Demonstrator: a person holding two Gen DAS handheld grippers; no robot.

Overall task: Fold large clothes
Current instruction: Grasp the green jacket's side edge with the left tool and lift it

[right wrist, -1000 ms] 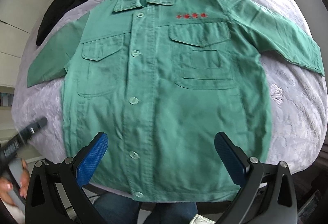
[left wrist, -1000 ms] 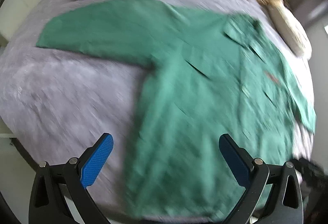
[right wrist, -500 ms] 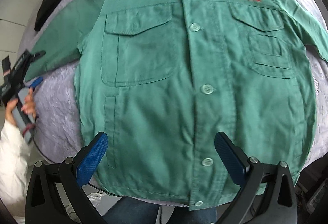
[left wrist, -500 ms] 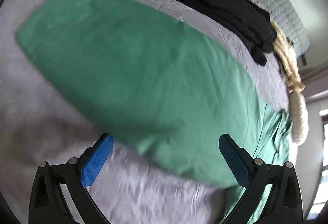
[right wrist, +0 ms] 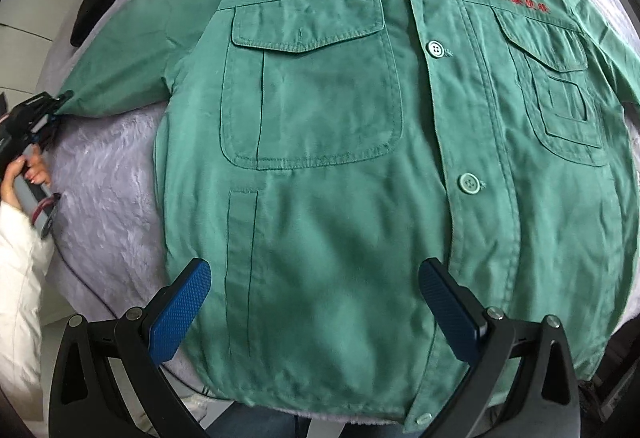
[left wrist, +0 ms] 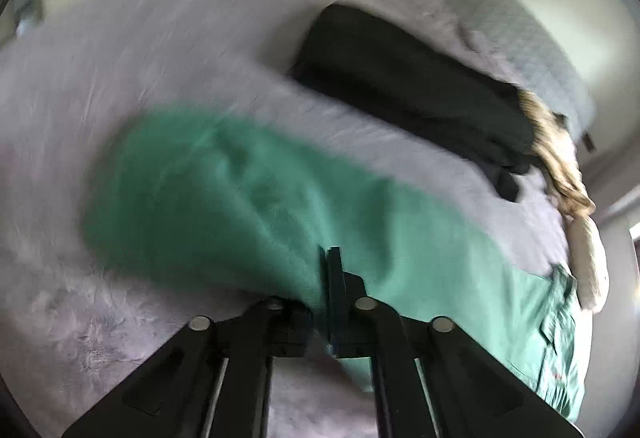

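Observation:
A green button-up work jacket lies front up on a grey fuzzy bed cover, its sleeves spread to both sides. My left gripper is shut on the jacket's left sleeve near the cuff; it also shows in the right wrist view at the sleeve end. My right gripper is open and empty, hovering over the jacket's lower front near the hem.
A black garment lies on the bed beyond the sleeve, with a beige garment and a cream pillow further right. The bed's near edge runs just below the jacket hem.
My left gripper moved down to the sleeve end and shut on it. My right gripper moved closer to the jacket and a little left.

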